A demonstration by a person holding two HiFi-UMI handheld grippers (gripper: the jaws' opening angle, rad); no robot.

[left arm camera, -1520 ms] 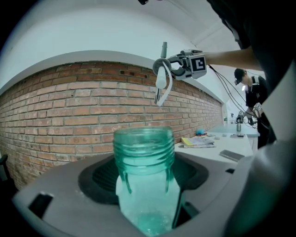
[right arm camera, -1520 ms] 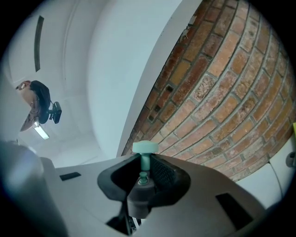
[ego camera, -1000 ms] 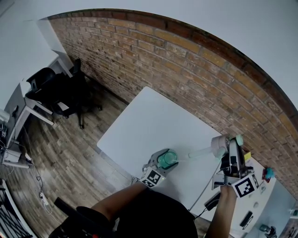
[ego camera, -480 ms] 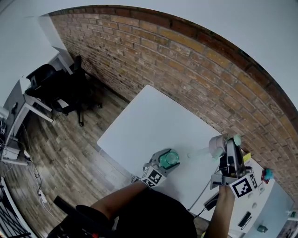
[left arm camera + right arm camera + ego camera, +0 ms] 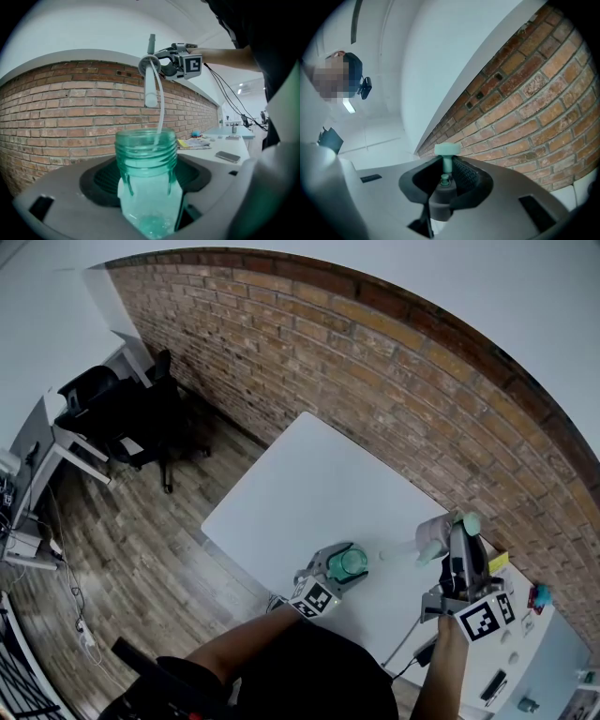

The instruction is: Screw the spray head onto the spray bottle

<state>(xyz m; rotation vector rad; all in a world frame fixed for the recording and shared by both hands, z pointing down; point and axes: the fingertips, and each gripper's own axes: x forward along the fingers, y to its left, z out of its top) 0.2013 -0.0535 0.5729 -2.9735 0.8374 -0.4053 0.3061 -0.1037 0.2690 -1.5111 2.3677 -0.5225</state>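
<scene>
Backed by a red brick wall along the far edge of a white table, with plain pale wall above the brick. Floored in grey-brown wood planks, with a black office chair beside a white desk near the left end of the brick and loose cables on the planks below. Lit evenly, with a long ceiling lamp glowing in the right gripper view and a second pale tabletop just past the table's right corner.

You're in what looks like an office: a white table beside a brick wall, black desk chairs, a desk and cables on a wood floor.
</scene>
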